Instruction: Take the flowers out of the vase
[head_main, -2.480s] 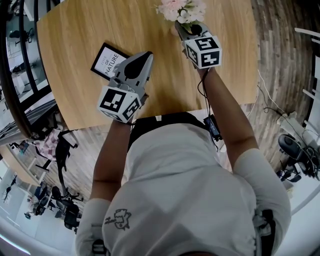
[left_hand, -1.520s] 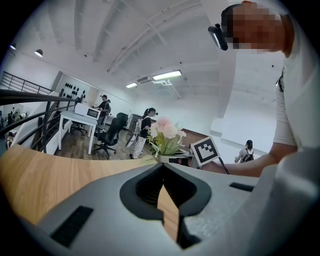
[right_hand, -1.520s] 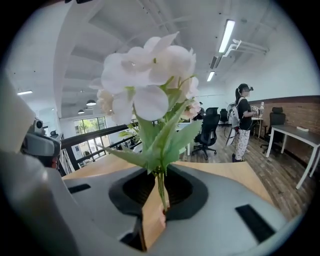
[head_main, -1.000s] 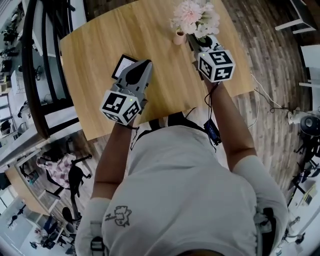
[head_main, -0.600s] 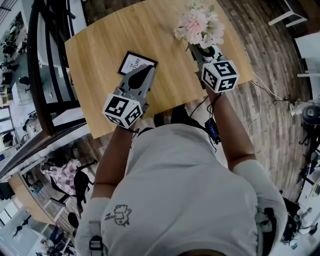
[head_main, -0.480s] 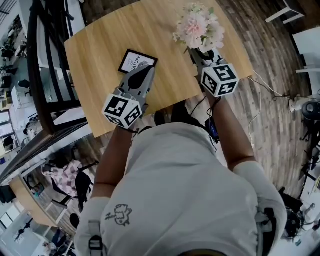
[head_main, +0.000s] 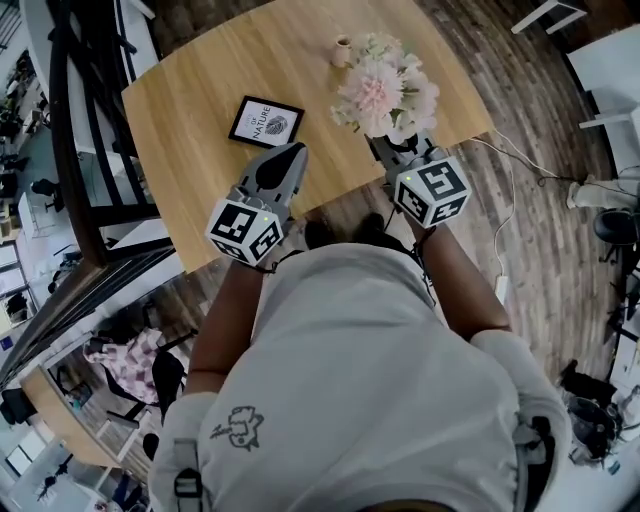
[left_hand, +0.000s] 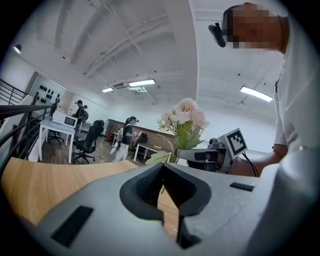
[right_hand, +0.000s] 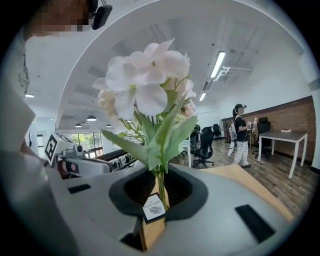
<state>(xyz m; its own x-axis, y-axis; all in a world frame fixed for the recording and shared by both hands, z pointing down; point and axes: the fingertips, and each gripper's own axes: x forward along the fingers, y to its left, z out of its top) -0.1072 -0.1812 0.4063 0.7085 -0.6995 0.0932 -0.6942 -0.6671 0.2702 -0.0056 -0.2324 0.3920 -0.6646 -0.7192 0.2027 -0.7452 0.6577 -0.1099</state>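
Note:
A bunch of pale pink and white flowers (head_main: 385, 92) hangs clear of the small vase (head_main: 343, 50), which stands upright on the far part of the wooden table (head_main: 200, 80). My right gripper (head_main: 388, 142) is shut on the green stems (right_hand: 160, 186), and the blooms (right_hand: 147, 82) rise above its jaws. From the left gripper view the flowers (left_hand: 187, 117) and the right gripper (left_hand: 207, 155) show at the right. My left gripper (head_main: 288, 152) hovers over the table's near edge, jaws together with nothing between them (left_hand: 163, 167).
A black-framed picture (head_main: 266, 121) lies flat on the table left of the flowers. The table's near edge runs just under both grippers. A dark railing (head_main: 80, 150) stands at the left. People and desks with office chairs (right_hand: 205, 145) are farther off.
The flowers have come out of the vase and moved toward the near edge with my right gripper. The vase now stands alone. My left gripper has drawn back too.

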